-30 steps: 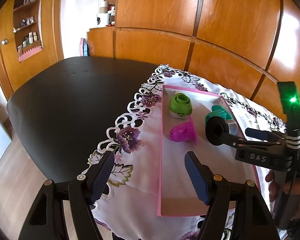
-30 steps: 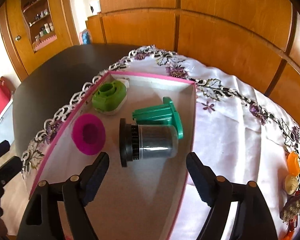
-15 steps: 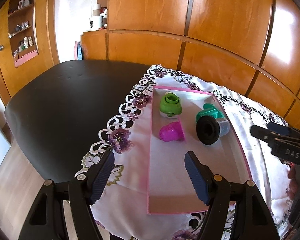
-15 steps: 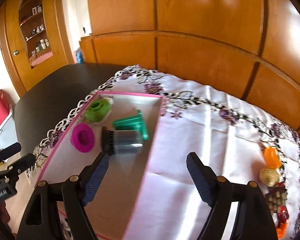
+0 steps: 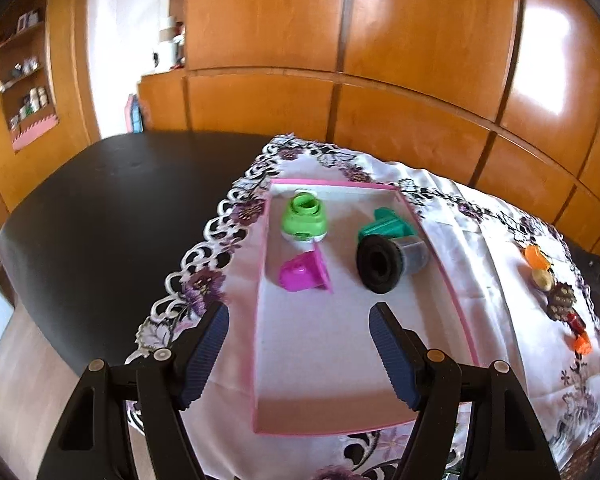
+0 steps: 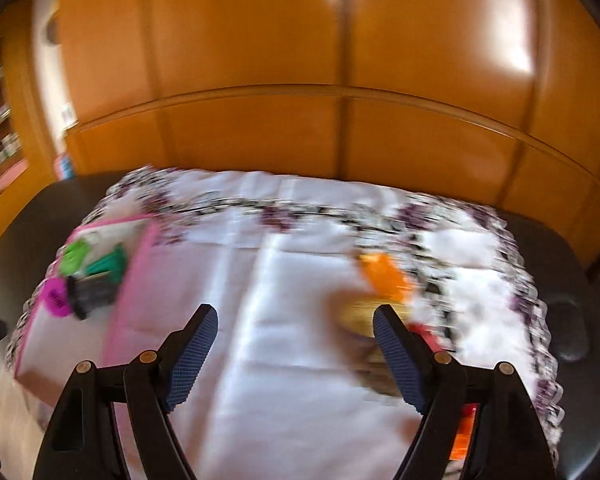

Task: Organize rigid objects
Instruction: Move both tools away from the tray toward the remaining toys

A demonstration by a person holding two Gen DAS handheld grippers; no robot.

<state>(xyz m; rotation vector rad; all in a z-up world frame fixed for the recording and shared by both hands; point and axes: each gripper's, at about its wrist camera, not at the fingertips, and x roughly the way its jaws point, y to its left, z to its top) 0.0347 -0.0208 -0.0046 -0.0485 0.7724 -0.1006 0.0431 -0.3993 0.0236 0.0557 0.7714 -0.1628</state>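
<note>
With four pieces lying in the pink tray (image 5: 440, 264) mid-frame, the empty, spread right tool (image 6: 296, 340) is heading for the blurred orange piece (image 6: 384, 276) right of centre, which needs straddling before pinching; the left tool (image 5: 298, 340) is hanging spread, empty.

The right claw (image 6: 294, 344) is wide open over the white cloth (image 6: 300, 320) — an orange thing (image 6: 384, 276), maybe a toy, looks blurry.
</note>
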